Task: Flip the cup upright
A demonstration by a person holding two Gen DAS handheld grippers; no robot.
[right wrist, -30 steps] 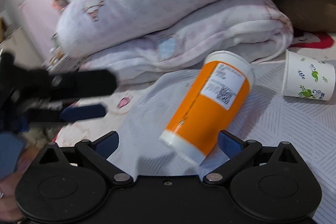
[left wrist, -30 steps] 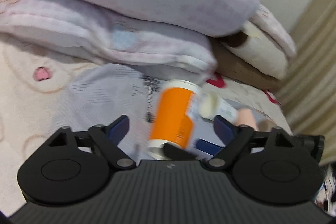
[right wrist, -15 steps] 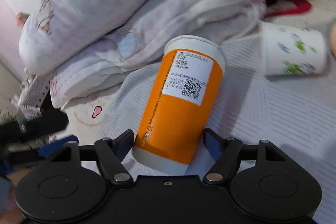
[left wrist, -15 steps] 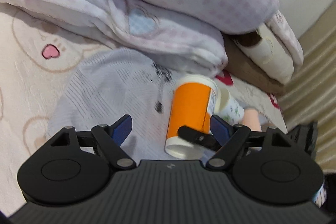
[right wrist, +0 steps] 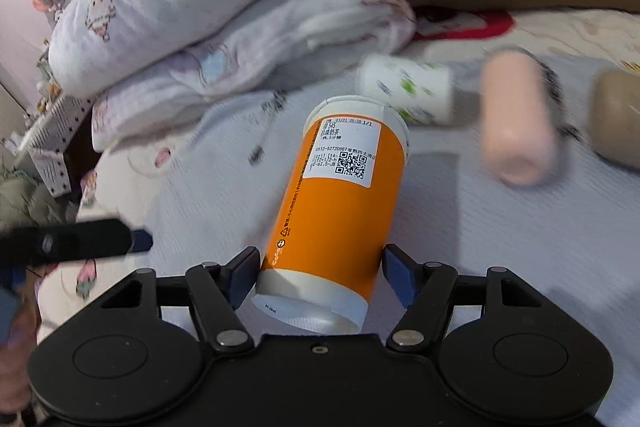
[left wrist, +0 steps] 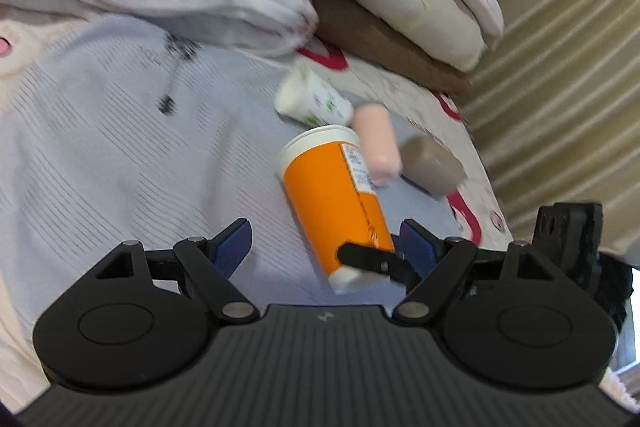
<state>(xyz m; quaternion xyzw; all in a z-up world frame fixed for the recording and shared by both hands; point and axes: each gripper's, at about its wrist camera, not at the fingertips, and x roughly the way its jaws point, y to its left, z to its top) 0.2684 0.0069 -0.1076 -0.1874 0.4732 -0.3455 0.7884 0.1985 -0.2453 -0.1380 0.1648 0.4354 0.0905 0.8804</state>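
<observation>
Lying on its side on the bed (right wrist: pixel 500 247): orange cup (right wrist: pixel 340 203), base toward the camera, sitting between the spread fingers of the right hand-held gripper (right wrist: pixel 318 275), apparently for a grip low on the body before tipping. Left hand-held gripper (left wrist: pixel 326 245) hovering spread. Counting four cups: orange, patterned white cup (right wrist: pixel 408 87), pink cup (right wrist: pixel 518 123), brown cup (right wrist: pixel 618 119).

Cup sticker (right wrist: pixel 347 151): "20:38 1/1", "0512-52720987", QR code at 3 o'clock.
Orange cup (right wrist: pixel 336 211) side: "CoCo".
</observation>
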